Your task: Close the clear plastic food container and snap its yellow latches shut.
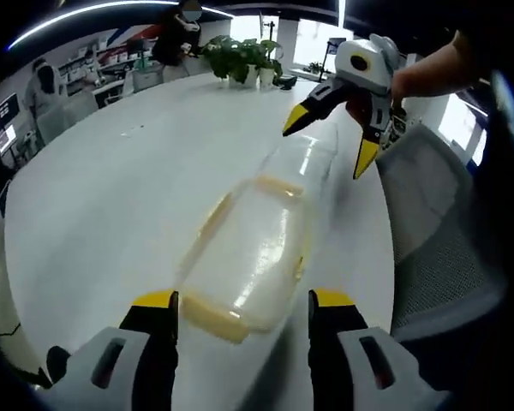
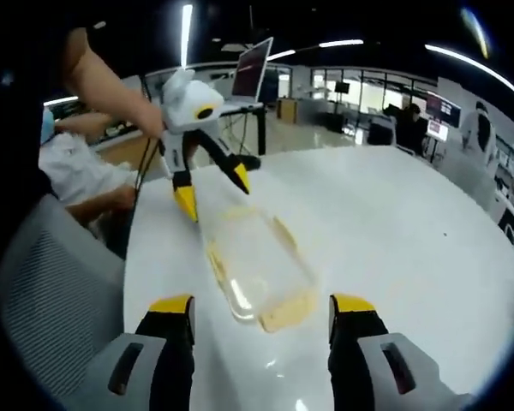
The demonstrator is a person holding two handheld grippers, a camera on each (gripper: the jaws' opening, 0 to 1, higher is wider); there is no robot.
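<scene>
The clear plastic food container (image 1: 250, 253) lies lengthwise on the white table, with yellow latches (image 1: 212, 315) at its near end. My left gripper (image 1: 242, 300) is open, one jaw on either side of that end, apart from it. Beyond the far end my right gripper (image 1: 330, 144) hovers open, held by a hand. In the right gripper view the container (image 2: 255, 261) lies between my open right gripper (image 2: 261, 304) and the open left gripper (image 2: 212, 191) behind it. A yellow latch (image 2: 287, 312) shows at the near end. Whether the lid sits fully down I cannot tell.
The round white table (image 1: 111, 188) spreads wide to the left of the container. A grey mesh chair (image 1: 437, 231) stands at the table's edge. Potted plants (image 1: 240, 58) sit at the far rim. A laptop on a stand (image 2: 250, 73) and people are beyond the table.
</scene>
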